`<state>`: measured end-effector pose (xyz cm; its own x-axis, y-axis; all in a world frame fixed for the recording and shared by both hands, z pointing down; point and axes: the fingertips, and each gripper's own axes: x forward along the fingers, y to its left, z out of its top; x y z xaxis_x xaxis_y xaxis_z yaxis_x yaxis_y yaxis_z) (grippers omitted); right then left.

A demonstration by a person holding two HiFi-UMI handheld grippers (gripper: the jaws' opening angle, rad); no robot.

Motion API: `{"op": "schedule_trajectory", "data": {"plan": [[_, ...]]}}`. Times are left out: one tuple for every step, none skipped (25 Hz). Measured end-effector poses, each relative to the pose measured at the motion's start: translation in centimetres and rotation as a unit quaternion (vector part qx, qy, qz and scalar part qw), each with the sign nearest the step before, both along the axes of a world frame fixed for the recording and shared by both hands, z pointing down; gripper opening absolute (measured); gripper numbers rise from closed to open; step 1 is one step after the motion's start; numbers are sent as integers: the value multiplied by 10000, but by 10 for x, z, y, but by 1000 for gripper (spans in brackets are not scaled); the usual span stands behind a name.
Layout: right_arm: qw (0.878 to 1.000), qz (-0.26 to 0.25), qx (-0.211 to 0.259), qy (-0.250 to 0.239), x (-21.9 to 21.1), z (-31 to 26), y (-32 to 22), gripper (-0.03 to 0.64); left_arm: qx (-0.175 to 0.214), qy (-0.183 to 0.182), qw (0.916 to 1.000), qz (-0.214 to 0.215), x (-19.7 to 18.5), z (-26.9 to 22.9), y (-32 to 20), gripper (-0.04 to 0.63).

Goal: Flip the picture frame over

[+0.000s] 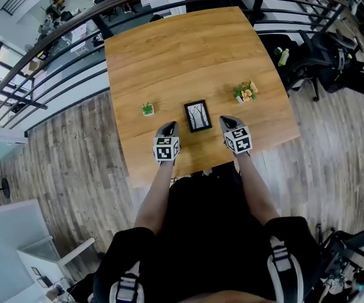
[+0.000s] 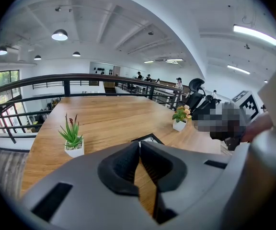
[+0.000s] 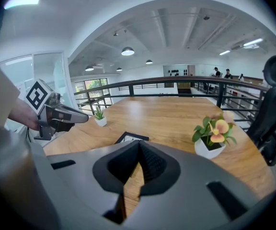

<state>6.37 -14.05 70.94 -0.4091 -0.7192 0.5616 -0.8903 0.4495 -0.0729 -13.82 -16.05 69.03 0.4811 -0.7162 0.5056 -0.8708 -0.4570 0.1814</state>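
Frame (image 1: 198, 116) lies face-up between left gripper (image 1: 169, 127) and right gripper (image 1: 227, 121), both closed, empty; one should open to pinch a side edge.

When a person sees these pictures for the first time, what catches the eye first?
A black picture frame lies picture-side up on a wooden table, between the shut left tool and right tool. A green plant stands to its left, a flowering plant to its right.
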Motion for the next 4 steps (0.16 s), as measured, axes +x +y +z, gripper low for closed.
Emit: {"op": "schedule_trajectory", "data": {"plan": [[10000,3,1,3,0,0,0,8,-2,2,10000,2,0,0,0,31],[10000,5,1,6,1,-1,0,8,-1,3,10000,5,0,0,0,31],[10000,7,1,8,1,-1,-1,8,3,3,10000,7,0,0,-1,31],[10000,8,1,11,2,-2,-1,8,7,3,10000,10,0,0,-1,31]]}}
